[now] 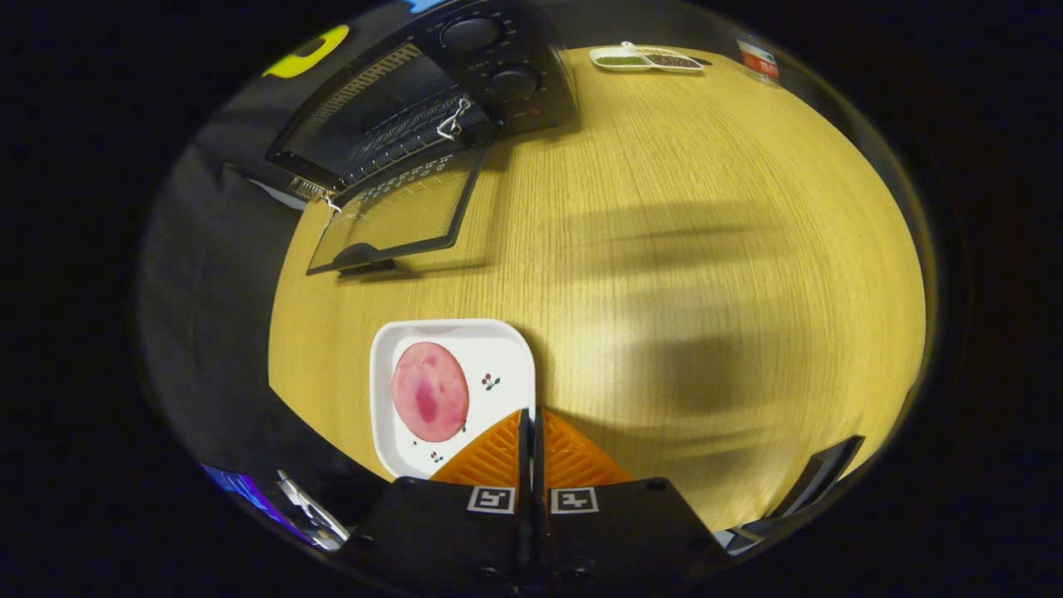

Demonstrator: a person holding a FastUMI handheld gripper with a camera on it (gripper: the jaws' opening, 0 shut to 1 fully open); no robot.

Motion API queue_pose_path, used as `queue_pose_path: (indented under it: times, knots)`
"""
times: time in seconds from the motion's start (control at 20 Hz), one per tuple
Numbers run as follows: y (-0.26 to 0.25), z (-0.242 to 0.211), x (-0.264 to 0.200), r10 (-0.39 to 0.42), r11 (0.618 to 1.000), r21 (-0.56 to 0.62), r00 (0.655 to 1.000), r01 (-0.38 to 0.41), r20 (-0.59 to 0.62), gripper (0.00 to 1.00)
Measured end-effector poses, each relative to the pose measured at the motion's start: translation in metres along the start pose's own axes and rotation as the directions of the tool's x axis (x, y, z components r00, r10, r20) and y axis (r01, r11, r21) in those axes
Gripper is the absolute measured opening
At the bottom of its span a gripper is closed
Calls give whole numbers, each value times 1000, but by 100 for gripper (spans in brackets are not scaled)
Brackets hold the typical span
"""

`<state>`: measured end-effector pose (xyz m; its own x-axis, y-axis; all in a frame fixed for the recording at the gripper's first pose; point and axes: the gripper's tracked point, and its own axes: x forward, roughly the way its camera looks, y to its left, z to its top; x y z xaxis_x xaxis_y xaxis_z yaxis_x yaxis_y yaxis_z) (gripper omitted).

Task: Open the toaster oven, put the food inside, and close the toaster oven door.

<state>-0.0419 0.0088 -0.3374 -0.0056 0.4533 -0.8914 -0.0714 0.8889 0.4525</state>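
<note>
A white square plate [498, 353] carries a round pink slice of meat [429, 391] and sits near the front left corner of the wooden table [681, 249]. My gripper [530, 419] points down at the plate's right rim with its fingers together. The rim runs straight into the thin gap between them, the left finger over the plate and the right finger outside it. Beyond the plate stands the black toaster oven [498, 75]. Its glass door [394, 218] is folded down open onto the table, with the wire rack [390, 124] visible inside.
A small white divided dish [646, 58] of grains lies at the far side of the table, with a red-labelled container [757, 60] to its right. Bare wood stretches between the plate and the oven and off to the right. The table's left edge runs close beside the plate.
</note>
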Motion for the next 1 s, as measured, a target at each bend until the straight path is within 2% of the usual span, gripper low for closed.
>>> queue_pose_path:
  times: [0.35, 0.6, 1.0]
  knots:
    - [30, -9, -7, 96, 993, 68, 993, -100, 62, 2]
    - [64, -14, -13, 176, 966, 165, 974, -199, 144, 2]
    - [112, 3, -22, 183, 919, 278, 926, -281, 330, 2]
